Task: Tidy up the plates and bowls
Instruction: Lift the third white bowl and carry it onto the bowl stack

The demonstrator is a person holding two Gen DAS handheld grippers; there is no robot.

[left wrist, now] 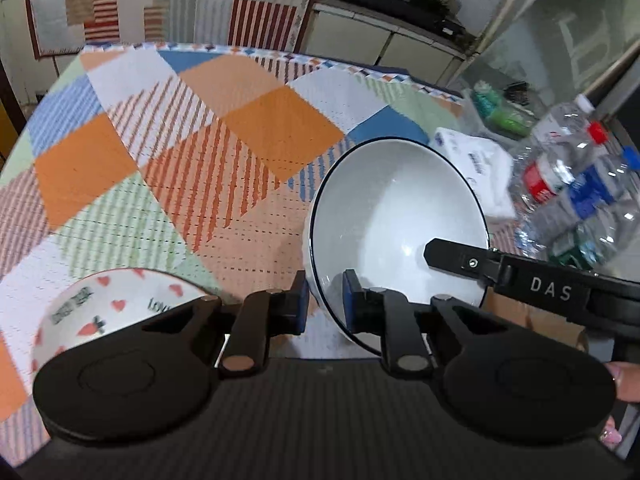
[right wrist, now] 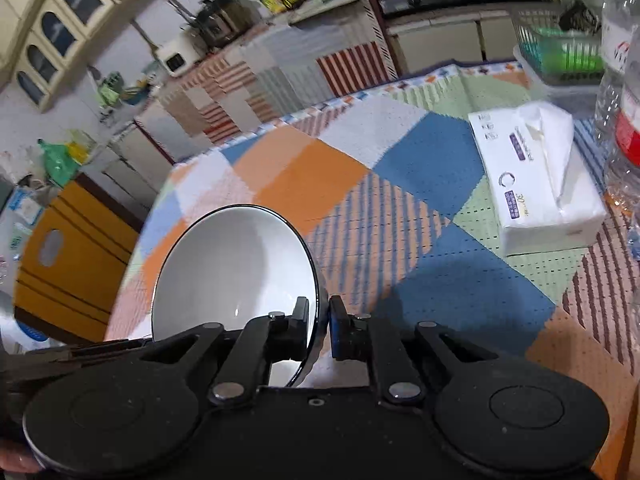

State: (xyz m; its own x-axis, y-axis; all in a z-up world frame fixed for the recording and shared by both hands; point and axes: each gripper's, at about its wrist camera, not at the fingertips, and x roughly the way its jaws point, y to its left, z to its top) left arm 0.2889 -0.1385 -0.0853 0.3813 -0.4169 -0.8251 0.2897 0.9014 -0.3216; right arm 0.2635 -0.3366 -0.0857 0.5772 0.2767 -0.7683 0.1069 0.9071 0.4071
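Note:
A white bowl with a thin black rim (left wrist: 396, 220) hangs tilted above the checked tablecloth (left wrist: 200, 140), held from two sides. My left gripper (left wrist: 326, 300) is shut on its lower left rim, one pad inside the bowl and one outside. From the right, a black finger (left wrist: 452, 258) of my right gripper reaches over the opposite rim. In the right wrist view the same bowl (right wrist: 236, 268) sits at the left, and my right gripper (right wrist: 323, 320) is shut on its right rim. A second bowl with red hearts and carrots (left wrist: 112, 300) rests on the table at the lower left.
A white tissue pack (right wrist: 540, 176) lies on the cloth to the right. Clear water bottles (left wrist: 576, 188) stand beyond it, with a plastic basket of green things (right wrist: 560, 52) at the far edge. Kitchen cabinets lie behind the table. A person's fingertips (left wrist: 624, 380) show at the right edge.

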